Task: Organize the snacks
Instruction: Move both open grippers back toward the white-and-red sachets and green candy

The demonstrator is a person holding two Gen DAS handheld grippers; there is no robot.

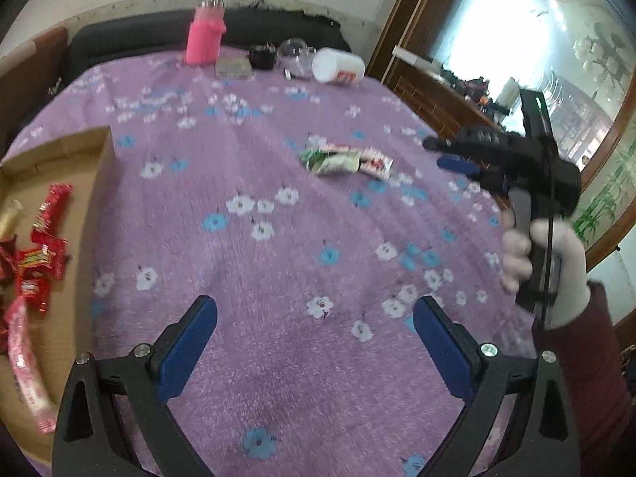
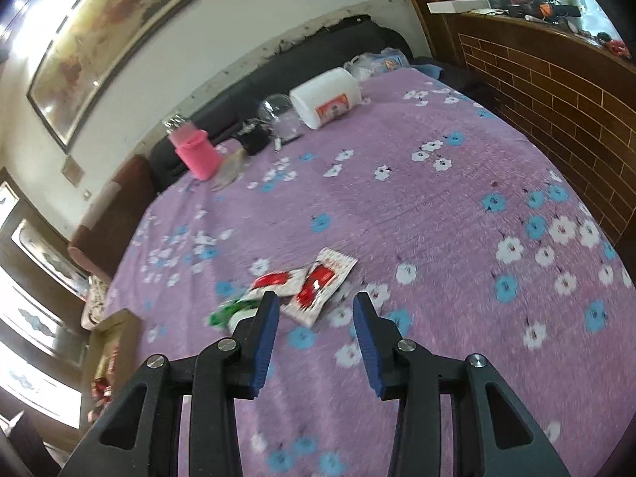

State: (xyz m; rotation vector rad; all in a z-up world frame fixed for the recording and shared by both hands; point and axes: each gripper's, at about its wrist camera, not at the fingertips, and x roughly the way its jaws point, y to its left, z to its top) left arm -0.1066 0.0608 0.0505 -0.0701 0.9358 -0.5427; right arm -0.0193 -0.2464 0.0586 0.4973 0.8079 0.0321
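Observation:
A small pile of snack packets (image 1: 346,161), green and red-and-white, lies on the purple flowered cloth (image 1: 278,238). In the right wrist view the red-and-white packets (image 2: 318,284) and a green one (image 2: 230,310) lie just ahead of my right gripper (image 2: 315,297), which is open with nothing between its pads. The left wrist view shows that right gripper (image 1: 435,154) right of the pile, held by a gloved hand (image 1: 556,274). My left gripper (image 1: 316,304) is open wide over bare cloth. At the left stands a cardboard box (image 1: 59,151) holding several red wrapped snacks (image 1: 39,262).
Along the far edge stand a pink bottle (image 1: 204,35), a glass bowl (image 1: 292,49), a small black object (image 1: 262,57) and a white jar (image 1: 338,65) on its side. A brown brick-pattern wall (image 2: 556,91) runs along the right of the table.

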